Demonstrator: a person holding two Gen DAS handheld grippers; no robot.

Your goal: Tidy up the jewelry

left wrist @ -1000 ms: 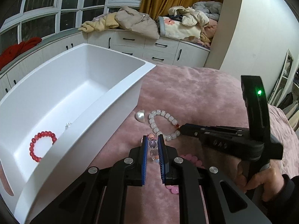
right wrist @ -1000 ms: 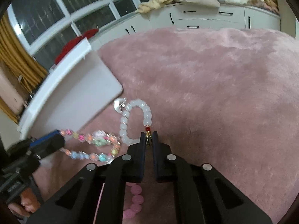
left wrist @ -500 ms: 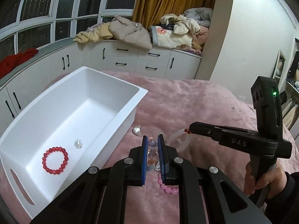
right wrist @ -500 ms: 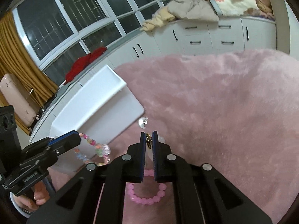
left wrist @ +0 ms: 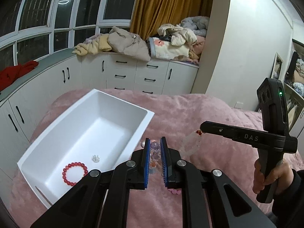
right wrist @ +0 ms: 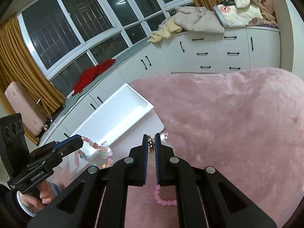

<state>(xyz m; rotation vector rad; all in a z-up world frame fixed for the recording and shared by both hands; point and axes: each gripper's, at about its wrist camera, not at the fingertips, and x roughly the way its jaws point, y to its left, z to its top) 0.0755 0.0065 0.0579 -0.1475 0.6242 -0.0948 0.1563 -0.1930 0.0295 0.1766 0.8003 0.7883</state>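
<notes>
Inside the white bin [left wrist: 106, 114] lay a red bracelet [left wrist: 75, 173] and a small brooch [left wrist: 95, 158]. The left gripper [left wrist: 154, 157] was clamped on a multicoloured bracelet [right wrist: 98, 151], the right gripper [right wrist: 151, 146] on a pale bracelet [left wrist: 190, 144], both outside the bin; a pink bracelet [right wrist: 163, 199] remained on the bed [right wrist: 228, 123].

A storage bin [left wrist: 57, 140] sits on a plush blanket [left wrist: 190, 114], left of the left gripper [left wrist: 154, 152]. In the bin, toward its near end, lie a bead bracelet [left wrist: 75, 173] and, just beyond it, a small sparkly ornament [left wrist: 95, 158]. Another bead bracelet [right wrist: 163, 199] lies on the blanket near the grippers. The right gripper [left wrist: 201, 128] is to the right, above the blanket. Behind the blanket, cabinets [left wrist: 133, 72] line the far wall, with piled bedding [left wrist: 171, 43] on top.
</notes>
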